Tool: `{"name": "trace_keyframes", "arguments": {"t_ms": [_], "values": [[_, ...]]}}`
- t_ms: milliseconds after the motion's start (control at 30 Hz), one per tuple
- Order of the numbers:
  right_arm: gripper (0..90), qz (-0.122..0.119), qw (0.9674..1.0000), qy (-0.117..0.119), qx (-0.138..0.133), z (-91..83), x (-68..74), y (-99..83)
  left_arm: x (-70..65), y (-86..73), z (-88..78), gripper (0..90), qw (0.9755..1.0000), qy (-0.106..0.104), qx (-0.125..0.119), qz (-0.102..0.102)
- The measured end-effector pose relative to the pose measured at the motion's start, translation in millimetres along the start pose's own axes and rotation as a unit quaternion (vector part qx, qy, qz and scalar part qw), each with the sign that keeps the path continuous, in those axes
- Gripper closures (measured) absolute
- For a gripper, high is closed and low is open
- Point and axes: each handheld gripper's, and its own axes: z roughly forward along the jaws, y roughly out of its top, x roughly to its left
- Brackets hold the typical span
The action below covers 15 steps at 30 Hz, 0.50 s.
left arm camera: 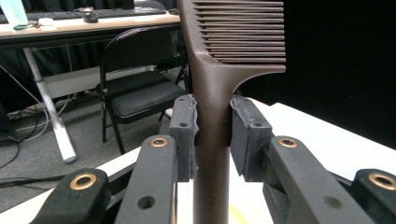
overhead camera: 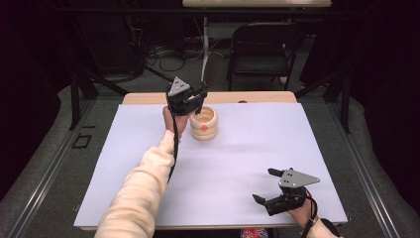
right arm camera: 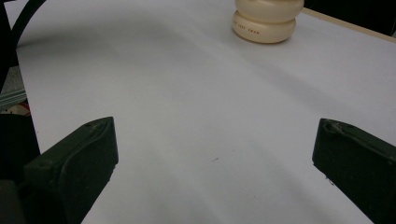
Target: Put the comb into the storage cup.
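White table [overhead camera: 237, 163] | left claw [left arm camera: 213, 135] clamps brown comb [left arm camera: 215, 93] above cream holder [overhead camera: 204, 124] | right claw [overhead camera: 265, 186] wide, empty

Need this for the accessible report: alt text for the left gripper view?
The left gripper clamps the handle of a dark brown comb that stands upright between its black pads, teeth pointing right. Behind are a black folding chair, a desk and the white table edge.
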Motion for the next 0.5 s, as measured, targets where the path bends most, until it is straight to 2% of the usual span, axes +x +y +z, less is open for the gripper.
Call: {"name": "trace_keyframes", "arguments": {"t_ms": [233,500], "values": [[0.0,0.0,1.0,0.0,-0.001,-0.1,-0.5,0.0,2.0,-3.0,3.8,72.2,0.9999,0.005,-0.01,-0.006],[0.0,0.003,1.0,0.001,-0.002,-0.6,0.7,0.4,2.2,-9.4,10.6,72.2,0.9999,0.006,-0.003,-0.012]]}}
